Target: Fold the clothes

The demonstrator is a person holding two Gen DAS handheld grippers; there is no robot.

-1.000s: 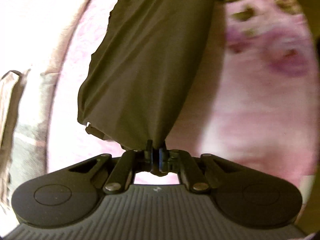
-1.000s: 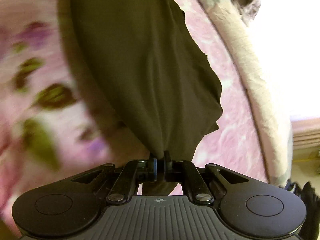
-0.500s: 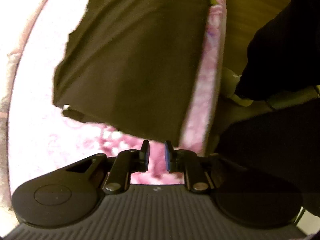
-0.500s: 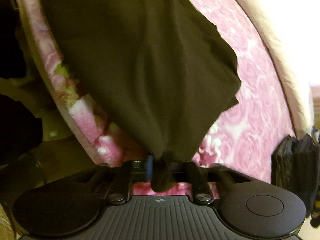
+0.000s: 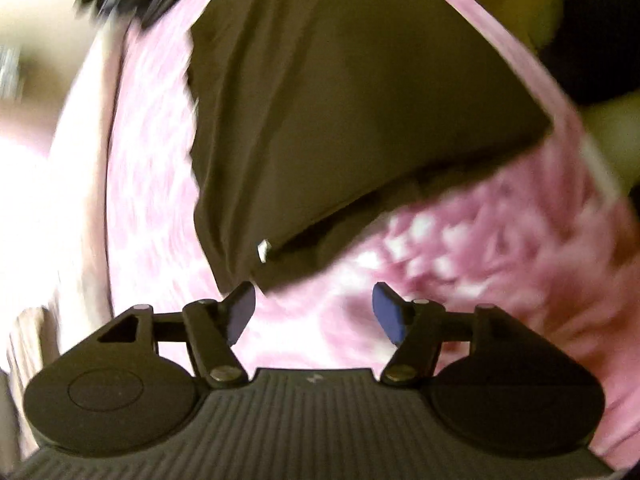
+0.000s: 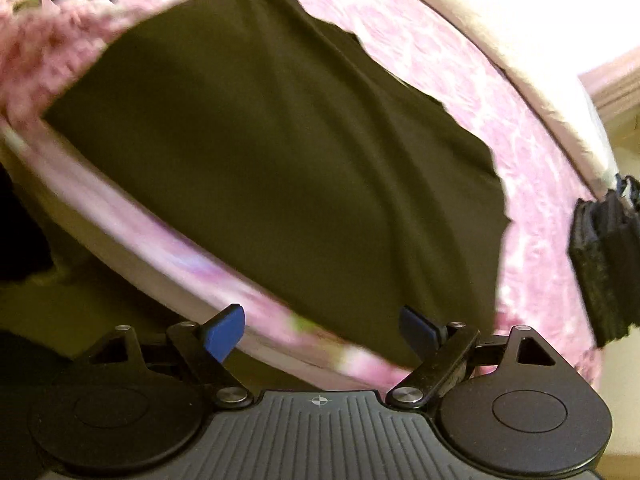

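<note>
Each claw is black: the left claw [image 5: 313, 312] and right claw [image 6: 322, 332] have blue pads [image 6: 223, 334], silver pivot screws [image 6: 405, 394], round side discs and a ribbed grey body with a small crosshair mark [image 6: 319, 401].

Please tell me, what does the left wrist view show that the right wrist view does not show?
Only the left wrist view shows the open left gripper, its jaws opening with nothing between them, and a small pale tag at the garment's near corner.

Only the right wrist view shows the open right gripper and a dark folded stack at the right edge.

Both show the dark garment lying on the pink floral cover.
</note>
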